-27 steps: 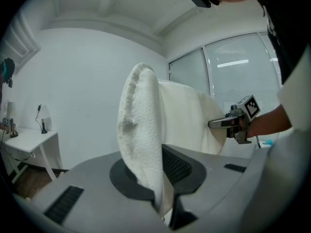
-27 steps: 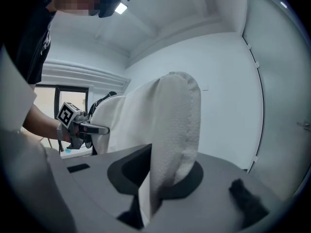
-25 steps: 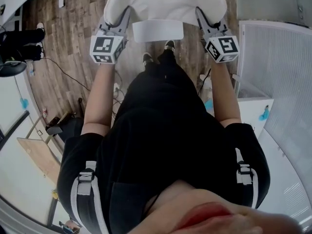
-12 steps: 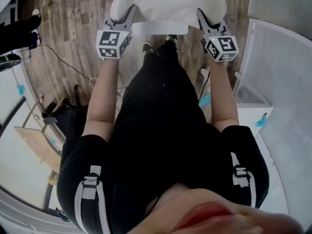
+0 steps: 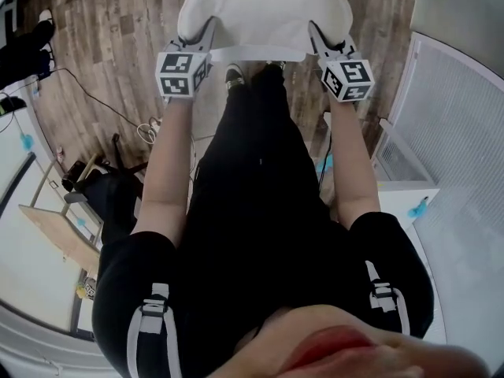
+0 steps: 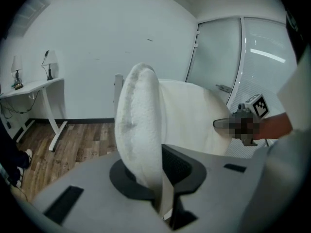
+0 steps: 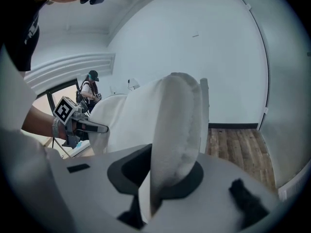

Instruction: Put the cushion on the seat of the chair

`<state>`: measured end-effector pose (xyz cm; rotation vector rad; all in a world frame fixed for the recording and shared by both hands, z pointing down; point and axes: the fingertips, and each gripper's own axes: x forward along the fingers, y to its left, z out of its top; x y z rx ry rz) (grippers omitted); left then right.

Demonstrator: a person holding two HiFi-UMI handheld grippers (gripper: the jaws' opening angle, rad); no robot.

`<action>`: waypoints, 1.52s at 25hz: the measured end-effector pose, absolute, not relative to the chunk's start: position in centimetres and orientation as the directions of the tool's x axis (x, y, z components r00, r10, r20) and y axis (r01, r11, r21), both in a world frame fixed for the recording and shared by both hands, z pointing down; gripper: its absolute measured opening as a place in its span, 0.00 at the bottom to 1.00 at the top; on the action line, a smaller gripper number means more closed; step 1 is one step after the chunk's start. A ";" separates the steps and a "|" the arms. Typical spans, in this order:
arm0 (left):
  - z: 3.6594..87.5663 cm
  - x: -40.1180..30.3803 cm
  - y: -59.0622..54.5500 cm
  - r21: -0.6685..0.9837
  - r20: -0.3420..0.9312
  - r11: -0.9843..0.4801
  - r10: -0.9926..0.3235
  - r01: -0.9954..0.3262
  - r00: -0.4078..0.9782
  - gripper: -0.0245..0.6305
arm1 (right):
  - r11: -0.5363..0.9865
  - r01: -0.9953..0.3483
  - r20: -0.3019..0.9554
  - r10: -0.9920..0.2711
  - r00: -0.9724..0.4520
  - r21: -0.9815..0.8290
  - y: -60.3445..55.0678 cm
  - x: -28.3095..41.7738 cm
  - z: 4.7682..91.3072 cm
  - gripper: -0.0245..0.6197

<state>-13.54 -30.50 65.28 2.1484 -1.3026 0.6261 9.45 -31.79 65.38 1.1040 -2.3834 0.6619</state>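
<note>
A white, fluffy cushion [image 5: 264, 10] hangs between both grippers over the wooden floor, in front of the person's feet. My left gripper [image 5: 206, 34] is shut on its left edge and my right gripper [image 5: 315, 34] is shut on its right edge. In the left gripper view the cushion's edge [image 6: 138, 125] stands upright between the pads, at my left gripper [image 6: 155, 174]. The right gripper view shows the same at my right gripper [image 7: 160, 178], pinching the cushion [image 7: 177, 125]. A white strip of the chair [image 5: 260, 52] peeks out under the cushion; its upright panel [image 6: 118, 89] shows behind it.
Cables [image 5: 146, 128] lie on the wooden floor at left. A white ribbed panel and cabinet [image 5: 457, 132] stand at right. A white desk [image 6: 34, 86] lines the wall, glass partitions [image 6: 243, 57] are to the right. Another person [image 7: 90, 89] stands in the background.
Both grippers have sunk together with the cushion. The cushion now covers more of the white chair part beneath it.
</note>
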 end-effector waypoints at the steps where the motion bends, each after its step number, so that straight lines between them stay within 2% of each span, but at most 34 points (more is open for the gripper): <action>1: 66.5 -13.5 -30.6 0.214 0.647 -0.377 -0.637 -0.901 0.419 0.13 | 0.565 -0.787 0.569 -0.573 -0.589 -0.246 -31.8 9.5 66.6 0.13; 12: 80.3 -13.6 -30.3 0.295 0.774 -0.298 -0.483 -0.908 0.409 0.13 | 0.499 -0.793 0.711 -0.409 -0.572 -0.350 -32.2 9.4 81.0 0.13; 21: 89.1 -13.7 -30.2 0.370 0.831 -0.237 -0.349 -0.898 0.434 0.13 | 0.434 -0.810 0.793 -0.284 -0.539 -0.395 -32.3 9.4 89.7 0.13; 30: 94.6 -13.1 -30.7 0.373 0.868 -0.217 -0.263 -0.902 0.422 0.13 | 0.383 -0.817 0.830 -0.189 -0.525 -0.431 -32.5 10.1 95.3 0.14; 38: 97.4 -13.3 -31.8 0.338 0.893 -0.226 -0.229 -0.913 0.388 0.14 | 0.392 -0.826 0.846 -0.181 -0.502 -0.406 -33.6 10.3 97.6 0.16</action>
